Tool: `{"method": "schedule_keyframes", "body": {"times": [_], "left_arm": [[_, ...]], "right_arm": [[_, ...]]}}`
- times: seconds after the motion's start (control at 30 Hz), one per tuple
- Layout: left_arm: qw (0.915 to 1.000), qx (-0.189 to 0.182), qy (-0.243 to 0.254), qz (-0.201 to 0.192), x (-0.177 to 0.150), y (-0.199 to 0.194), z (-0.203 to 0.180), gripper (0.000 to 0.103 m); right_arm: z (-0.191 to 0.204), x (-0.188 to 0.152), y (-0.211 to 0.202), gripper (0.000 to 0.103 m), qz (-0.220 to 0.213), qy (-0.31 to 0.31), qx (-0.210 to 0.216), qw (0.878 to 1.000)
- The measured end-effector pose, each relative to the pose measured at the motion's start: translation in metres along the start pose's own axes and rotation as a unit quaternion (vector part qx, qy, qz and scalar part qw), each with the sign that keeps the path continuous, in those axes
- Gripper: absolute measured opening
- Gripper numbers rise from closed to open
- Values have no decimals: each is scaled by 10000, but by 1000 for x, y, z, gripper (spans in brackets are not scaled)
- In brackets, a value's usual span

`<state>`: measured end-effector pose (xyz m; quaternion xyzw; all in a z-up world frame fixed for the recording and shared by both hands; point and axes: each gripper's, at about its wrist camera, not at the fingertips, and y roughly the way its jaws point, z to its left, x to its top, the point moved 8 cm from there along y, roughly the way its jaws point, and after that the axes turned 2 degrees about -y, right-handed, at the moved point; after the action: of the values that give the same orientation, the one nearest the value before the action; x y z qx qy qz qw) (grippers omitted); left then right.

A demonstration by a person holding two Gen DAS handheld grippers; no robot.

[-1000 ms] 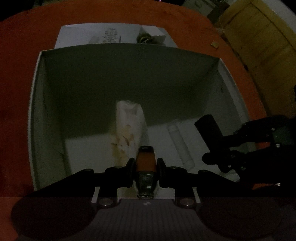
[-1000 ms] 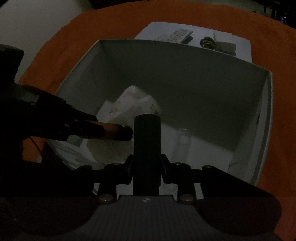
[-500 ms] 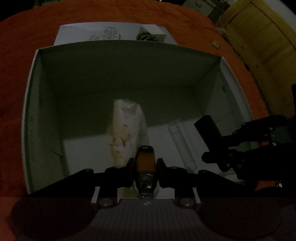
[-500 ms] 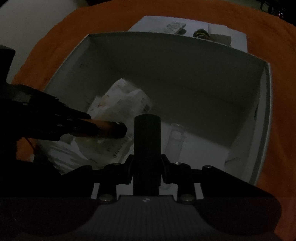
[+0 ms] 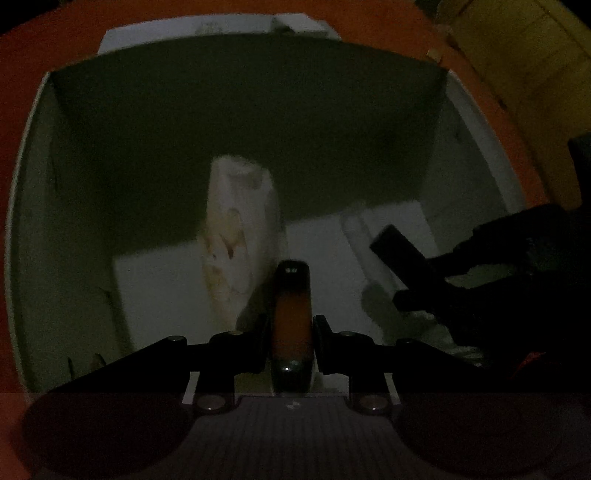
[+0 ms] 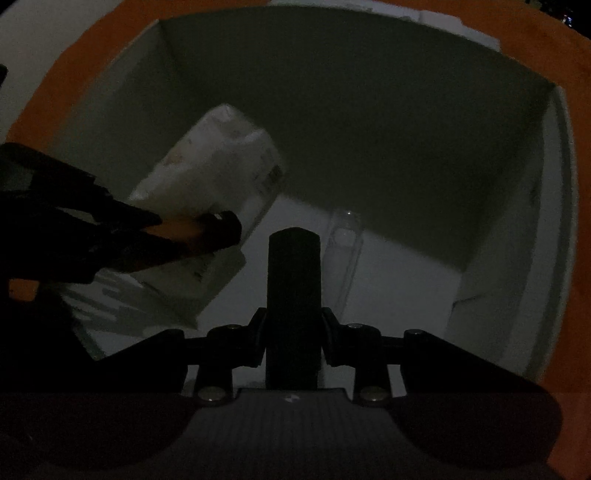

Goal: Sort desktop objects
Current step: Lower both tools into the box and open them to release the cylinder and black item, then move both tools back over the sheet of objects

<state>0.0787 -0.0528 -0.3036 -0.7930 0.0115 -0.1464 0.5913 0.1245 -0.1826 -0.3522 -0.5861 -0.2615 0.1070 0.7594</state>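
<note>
Both grippers hang inside a deep white box, also in the right wrist view. My left gripper is shut on an orange tube with a dark cap; it also shows in the right wrist view. My right gripper is shut on a black bar-shaped object, seen from the left wrist view at the right. A white snack packet leans on the box's far wall, ahead of the left gripper.
A clear tube lies on the box floor beside the black object. Flat white papers lie under the packet. The box stands on an orange cloth. A white tray sits behind the box. A wooden cabinet is at far right.
Both grippers have gone lower and deeper into the box with their objects still held; the walls now fill the views. The scene is blurred by motion.
</note>
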Motion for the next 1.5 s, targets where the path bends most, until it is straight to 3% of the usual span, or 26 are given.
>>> {"method": "schedule_keyframes", "body": {"times": [0.3,0.53,0.6,0.77,1.07,1.17,1.23,1.33,1.5], "left_arm": [[9999,67,48,90,-2,7,-2,21],[9994,273,153,174,-1,14,-2,30],[9994,288,131,172,1,15,-2,37],[9992,374,-79,90,5,16,3,71],[9989,475,-33,-15,7,10,9,74],[9983,561,-39,-149,8,7,9,84],[9979,598,-58,-234,9,4,10,89],[9972,654,-86,-362,11,0,12,99],[9955,744,-129,-572,14,-8,14,103]], "right_arm": [[14,2,11,32,160,-486,-153,9986],[29,14,18,32,307,-870,-140,9956],[32,16,23,32,449,-831,-81,9955],[36,12,26,32,582,-899,-52,9942],[32,12,20,33,492,-833,-109,9953],[27,13,17,51,408,-693,-190,9966],[25,14,12,69,305,-623,-179,9974],[20,15,10,80,227,-567,-220,9979],[16,16,-3,89,-48,-555,-424,9975]]}}
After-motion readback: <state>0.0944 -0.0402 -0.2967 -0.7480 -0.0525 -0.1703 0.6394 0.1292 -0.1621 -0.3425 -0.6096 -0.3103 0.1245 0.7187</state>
